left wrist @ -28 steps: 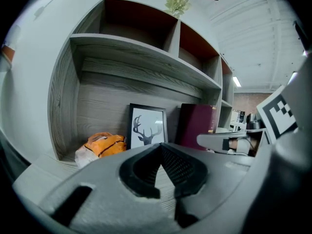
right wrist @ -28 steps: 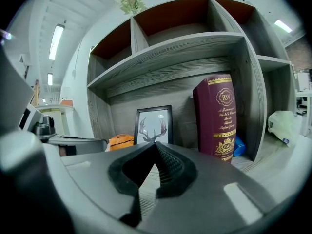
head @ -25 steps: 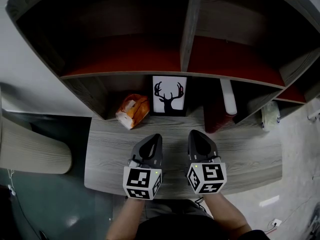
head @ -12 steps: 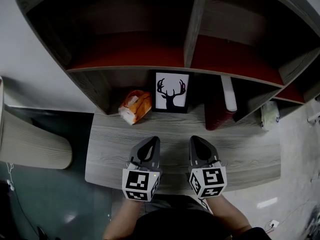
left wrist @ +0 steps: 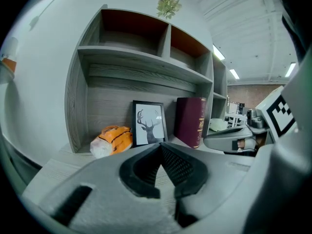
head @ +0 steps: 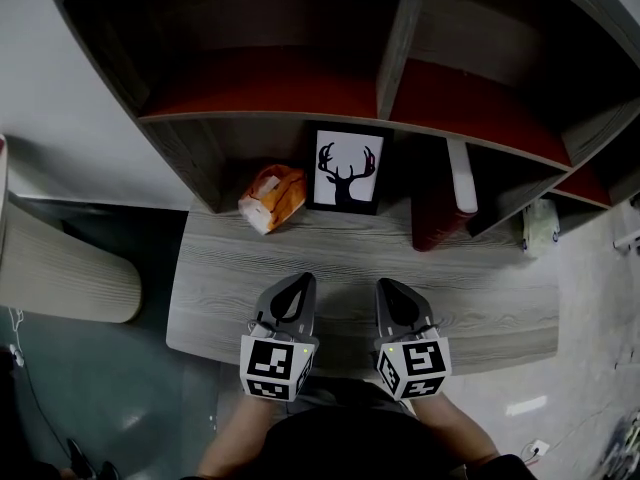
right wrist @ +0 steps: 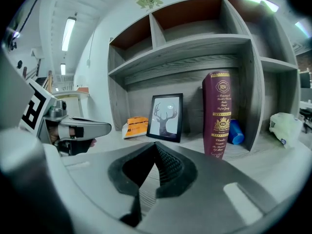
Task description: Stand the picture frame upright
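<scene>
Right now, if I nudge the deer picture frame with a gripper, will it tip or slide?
Likely tippy: the picture frame is thin and stands on its narrow bottom edge. It looks rigid and probably light, so a high push could topple it, a low one slide it along the wooden desk. A glossy front suggests glass, so possibly fragile.

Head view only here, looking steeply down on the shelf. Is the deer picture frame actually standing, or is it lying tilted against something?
Observer: The left gripper view shows the picture frame standing upright, deer print facing out.
Operator: And the dark red block to its right?
Observer: In the right gripper view it is a maroon book standing on end, with gold lettering on its spine.
Operator: Anything behind it?
Observer: A blue object sits low at the book's right side, partly hidden; I cannot tell what it is.
</scene>
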Demonstrator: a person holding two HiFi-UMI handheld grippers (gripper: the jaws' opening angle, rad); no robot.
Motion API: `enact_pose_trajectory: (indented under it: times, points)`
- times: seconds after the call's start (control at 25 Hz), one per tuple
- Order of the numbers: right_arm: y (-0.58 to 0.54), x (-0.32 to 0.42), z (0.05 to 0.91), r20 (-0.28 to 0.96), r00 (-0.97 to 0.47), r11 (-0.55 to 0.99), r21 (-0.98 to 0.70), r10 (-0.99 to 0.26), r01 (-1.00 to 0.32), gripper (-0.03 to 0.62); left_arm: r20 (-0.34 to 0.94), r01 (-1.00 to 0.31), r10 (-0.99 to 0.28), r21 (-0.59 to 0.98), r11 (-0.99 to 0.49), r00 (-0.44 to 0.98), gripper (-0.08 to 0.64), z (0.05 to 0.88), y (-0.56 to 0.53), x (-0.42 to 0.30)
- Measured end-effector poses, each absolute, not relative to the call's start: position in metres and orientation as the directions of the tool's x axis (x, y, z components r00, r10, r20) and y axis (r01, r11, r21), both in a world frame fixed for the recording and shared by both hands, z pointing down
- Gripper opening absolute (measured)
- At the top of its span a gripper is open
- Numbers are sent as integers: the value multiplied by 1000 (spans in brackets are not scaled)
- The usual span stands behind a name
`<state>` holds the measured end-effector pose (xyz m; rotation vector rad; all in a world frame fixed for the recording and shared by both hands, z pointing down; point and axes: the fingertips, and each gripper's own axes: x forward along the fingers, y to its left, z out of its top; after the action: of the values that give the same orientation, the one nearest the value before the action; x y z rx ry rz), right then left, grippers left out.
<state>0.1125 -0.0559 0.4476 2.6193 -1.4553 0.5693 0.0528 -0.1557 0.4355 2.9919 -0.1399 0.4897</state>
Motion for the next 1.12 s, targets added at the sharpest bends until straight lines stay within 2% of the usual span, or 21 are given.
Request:
enact_pose_trajectory:
  times: [1.12]
  points:
    - [-47,95,461,400,425,-510,-133,-812,-850,0,395,-103,-55,100,-990,917,0,457,-136,34]
